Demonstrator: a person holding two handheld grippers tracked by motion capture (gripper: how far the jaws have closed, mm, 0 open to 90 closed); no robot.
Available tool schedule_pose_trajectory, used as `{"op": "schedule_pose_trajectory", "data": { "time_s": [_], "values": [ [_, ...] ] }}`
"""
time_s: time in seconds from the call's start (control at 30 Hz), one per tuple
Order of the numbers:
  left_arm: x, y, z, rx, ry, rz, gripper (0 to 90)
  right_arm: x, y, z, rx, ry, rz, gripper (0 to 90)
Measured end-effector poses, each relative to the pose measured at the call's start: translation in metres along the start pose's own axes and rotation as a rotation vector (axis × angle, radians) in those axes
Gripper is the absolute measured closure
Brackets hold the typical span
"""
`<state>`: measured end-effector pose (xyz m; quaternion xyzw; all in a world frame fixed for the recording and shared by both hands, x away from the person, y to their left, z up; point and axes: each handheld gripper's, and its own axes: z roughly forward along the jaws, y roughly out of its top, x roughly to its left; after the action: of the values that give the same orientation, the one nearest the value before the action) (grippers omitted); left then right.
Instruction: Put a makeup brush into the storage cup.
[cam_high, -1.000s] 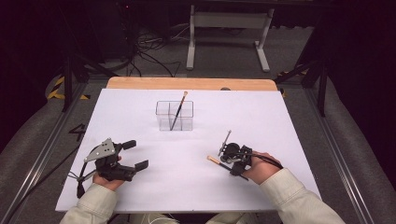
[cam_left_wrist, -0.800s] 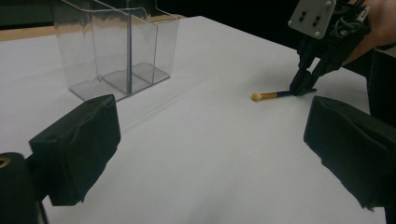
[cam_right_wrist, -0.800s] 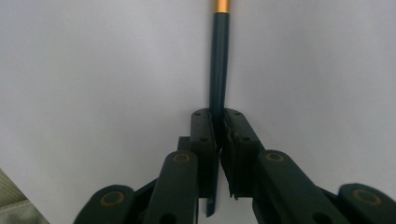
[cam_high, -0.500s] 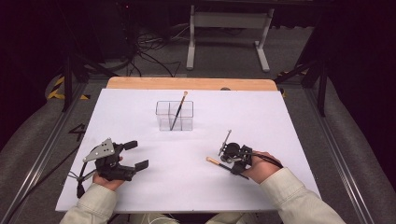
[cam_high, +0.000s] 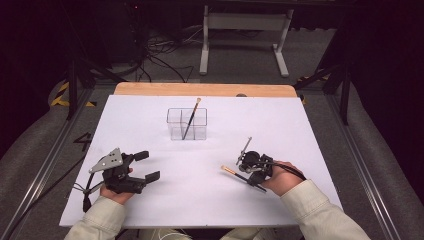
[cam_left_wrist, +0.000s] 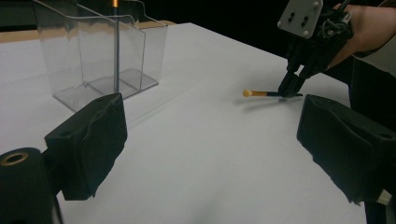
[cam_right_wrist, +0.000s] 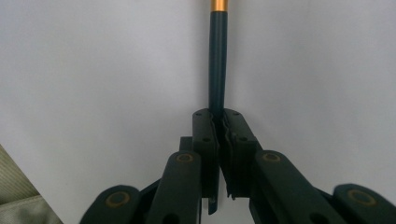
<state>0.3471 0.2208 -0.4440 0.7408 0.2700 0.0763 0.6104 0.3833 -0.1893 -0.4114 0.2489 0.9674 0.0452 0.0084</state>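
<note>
Nothing has moved: right hand-held gripper (cam_high: 239, 173) pins the brush (cam_high: 231, 171) low.

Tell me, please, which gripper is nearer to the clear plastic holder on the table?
Left, by a small margin. The left gripper, jaws open, sits below-left of the clear holder; the right gripper, shut on a brush, sits farther off, below-right.

Clear glossy plastic box (cam_high: 186, 124); matt white table cover (cam_high: 300, 130); brush (cam_right_wrist: 217, 56) with smooth dark handle, shiny gold metal band; bare wood far edge (cam_high: 150, 89).
</note>
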Motion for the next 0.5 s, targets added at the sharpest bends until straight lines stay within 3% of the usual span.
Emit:
{"op": "schedule_pose_trajectory", "data": {
  "time_s": [0.13, 0.27, 0.47, 0.5],
  "values": [
    [-0.001, 0.002, 0.002, -0.009, -0.005, -0.006, 9.0, 0.000, -0.002, -0.007, -0.055, -0.008, 0.006, 85.2],
    [-0.002, 0.006, 0.003, -0.023, -0.020, -0.007, 8.9, 0.000, -0.006, -0.020, -0.174, -0.018, 0.007, 85.1],
    [-0.003, 0.009, 0.004, -0.038, -0.028, -0.013, 7.4, -0.002, -0.012, -0.030, -0.267, -0.017, 0.012, 85.1],
    [-0.002, 0.010, 0.004, -0.042, -0.032, -0.014, 7.0, -0.002, -0.014, -0.033, -0.303, -0.027, 0.012, 85.1]
  ]
}}
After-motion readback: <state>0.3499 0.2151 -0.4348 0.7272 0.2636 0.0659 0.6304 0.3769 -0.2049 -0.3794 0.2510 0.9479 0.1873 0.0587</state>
